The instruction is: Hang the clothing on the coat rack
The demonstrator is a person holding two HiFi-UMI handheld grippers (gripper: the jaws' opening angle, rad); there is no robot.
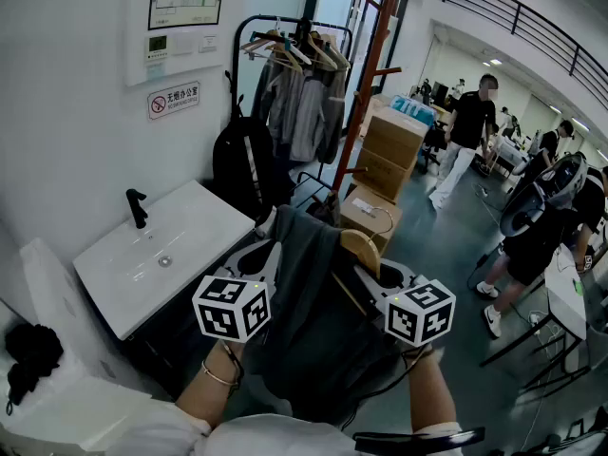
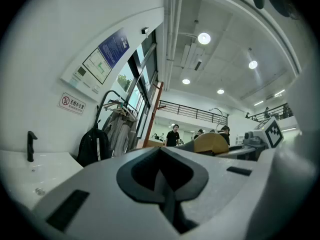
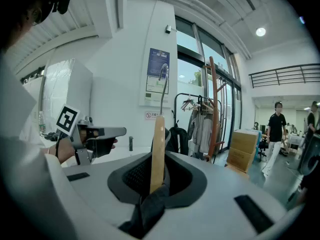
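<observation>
Grey garment [image 1: 306, 293] draped on wooden hanger [image 1: 363, 248]; brown coat rack [image 1: 371, 74] upright.

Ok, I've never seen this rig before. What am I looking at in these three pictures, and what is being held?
There is no robot arm here. A person carries a two-jaw gripper in each hand, and the cubes with square markers are part of those grippers. The head view comes from a camera on the person's head, looking down. The other two pictures come from a camera riding on each gripper, looking along its jaws.

The right gripper is clamped on a wooden hanger with a dark grey garment draped over it. The left gripper has its jaws together, seemingly pinching the garment's edge.

Below on the left is a white sink with a black tap. Ahead are a rail of hung clothes, a wooden coat stand and cardboard boxes.
</observation>
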